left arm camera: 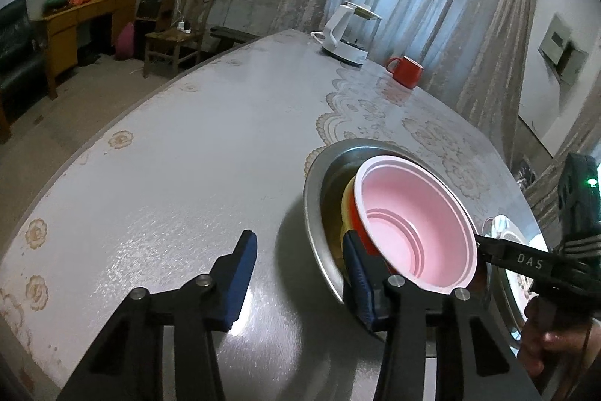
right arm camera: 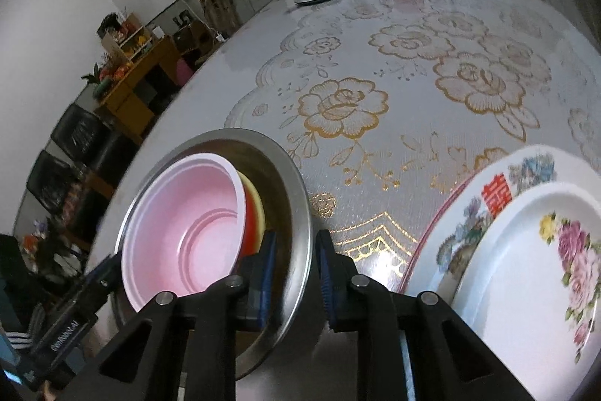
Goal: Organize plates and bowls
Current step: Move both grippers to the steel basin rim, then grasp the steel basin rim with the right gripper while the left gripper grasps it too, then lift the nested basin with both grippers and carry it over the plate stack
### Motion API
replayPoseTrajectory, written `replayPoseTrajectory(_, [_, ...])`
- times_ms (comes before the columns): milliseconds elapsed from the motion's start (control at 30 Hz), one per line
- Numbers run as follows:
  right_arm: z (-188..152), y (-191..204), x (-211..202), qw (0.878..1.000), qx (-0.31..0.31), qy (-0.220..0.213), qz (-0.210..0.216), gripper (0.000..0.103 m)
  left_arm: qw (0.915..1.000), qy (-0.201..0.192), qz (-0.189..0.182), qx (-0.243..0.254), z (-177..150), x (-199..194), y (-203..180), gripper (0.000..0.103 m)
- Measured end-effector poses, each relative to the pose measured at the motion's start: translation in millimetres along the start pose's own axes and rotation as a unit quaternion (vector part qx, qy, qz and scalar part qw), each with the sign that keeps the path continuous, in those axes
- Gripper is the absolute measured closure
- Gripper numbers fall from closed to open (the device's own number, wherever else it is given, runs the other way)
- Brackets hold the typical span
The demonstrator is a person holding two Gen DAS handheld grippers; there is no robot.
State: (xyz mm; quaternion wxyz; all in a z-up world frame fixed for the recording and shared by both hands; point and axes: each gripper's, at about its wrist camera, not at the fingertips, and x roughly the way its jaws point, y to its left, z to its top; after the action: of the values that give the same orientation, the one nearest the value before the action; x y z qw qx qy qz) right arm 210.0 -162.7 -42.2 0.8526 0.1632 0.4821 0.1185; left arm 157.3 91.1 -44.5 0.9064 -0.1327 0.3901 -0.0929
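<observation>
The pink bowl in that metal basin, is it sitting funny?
Yes. The pink bowl leans on its side against the red and yellow bowls inside the metal basin, not nested flat. Nothing looks spilled or broken.

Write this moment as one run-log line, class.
left gripper: open, straddling metal basin rim | right gripper: open, straddling rim too | pink bowl: tilted on nested bowls in basin | floral plates: stacked beside basin

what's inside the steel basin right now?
Inside the steel basin: a tilted nest of bowls, with the pink bowl on top, a red bowl under it, and a yellow bowl outermost. The basin floor beneath them is mostly covered.
</observation>
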Motion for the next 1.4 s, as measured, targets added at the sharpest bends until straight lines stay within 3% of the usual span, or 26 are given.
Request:
replayPoseTrajectory(400, [2,2,0,1.000,-0.029,-0.006,-0.007,0.083,0.9999,-0.012,0.008,0.004,-2,2,-4,0.055])
replayPoseTrajectory(600, [3,2,2,0.999,-0.033,-0.008,-0.005,0.083,0.9997,-0.014,0.000,0.020,-3,-1,-11,0.071])
replayPoseTrajectory(733, [4,5,2,0.999,-0.045,-0.003,-0.001,0.089,0.9989,-0.020,-0.002,0.043,-4,-4,-16,0.081])
replayPoseTrajectory(967, [-4,5,-5,0.998,-0.010,0.000,0.066,0.092,0.9989,-0.024,-0.003,0.040,-18,-20,-4,0.083])
replayPoseTrajectory(1400, [-13,16,3,0.998,-0.016,0.014,0.053,0.091,0.9992,-0.022,-0.007,0.033,-14,-18,-3,0.082])
